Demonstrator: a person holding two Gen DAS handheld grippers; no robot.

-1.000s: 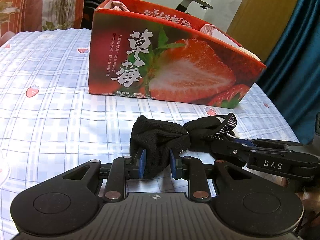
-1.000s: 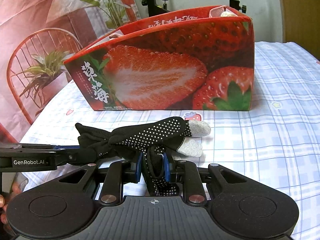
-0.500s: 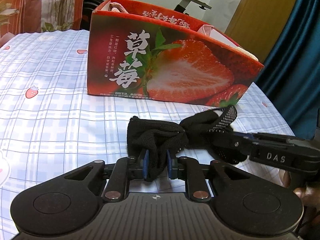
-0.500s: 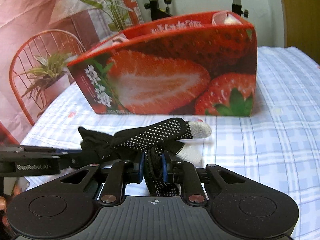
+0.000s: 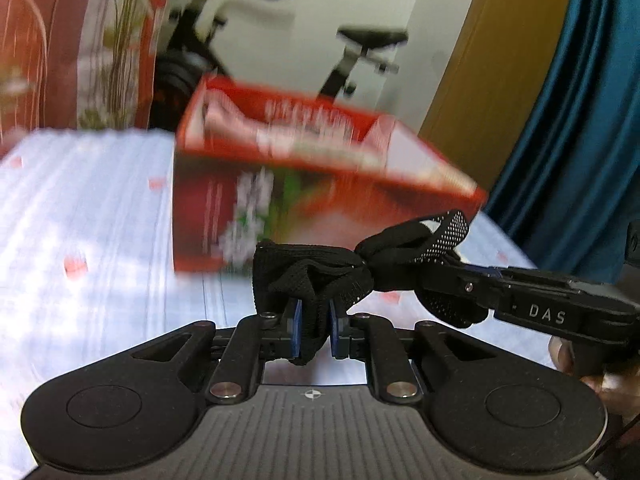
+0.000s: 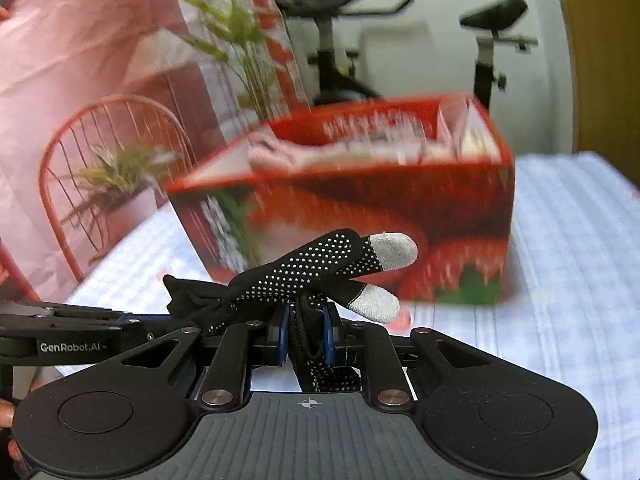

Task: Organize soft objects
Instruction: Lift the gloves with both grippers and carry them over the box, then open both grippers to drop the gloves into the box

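A black knit glove (image 5: 320, 272) with white grip dots and grey fingertips (image 6: 392, 250) hangs between both grippers, lifted off the table. My left gripper (image 5: 313, 332) is shut on its cuff end. My right gripper (image 6: 305, 336) is shut on its palm; it also shows in the left wrist view (image 5: 448, 280). My left gripper also shows in the right wrist view (image 6: 132, 326). The red strawberry box (image 5: 320, 200) stands open behind the glove, also in the right wrist view (image 6: 360, 208), with pink soft items (image 6: 280, 152) inside.
The table has a blue-checked cloth (image 5: 100, 240) with strawberry prints. A red wire chair (image 6: 100, 168) with a plant stands at the left. An exercise bike (image 5: 360, 52) stands behind the box. A teal curtain (image 5: 580, 120) hangs at the right.
Both grippers have risen with the glove between them, so the box top and its inside come into view. The background is motion-blurred. Both grips have held.
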